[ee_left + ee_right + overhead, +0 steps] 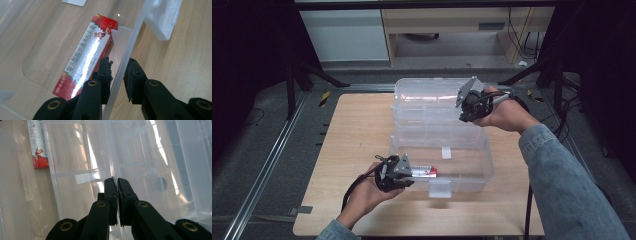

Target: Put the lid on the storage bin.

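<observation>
The left claw (117,72) stands partly open astride the front wall of the clear plastic storage box (482,172) on the bench (357,130); a red-and-white medicine carton (86,56) lies inside, just beyond its jaw. The right claw (117,187) pinches the raised lid (140,157).

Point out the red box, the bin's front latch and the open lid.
red box (86,56), left gripper view, middle of its printed top face.
front latch (440,188), high view, centre of the tab.
open lid (427,97), high view, its clear panel left of the right hand-held gripper.
</observation>
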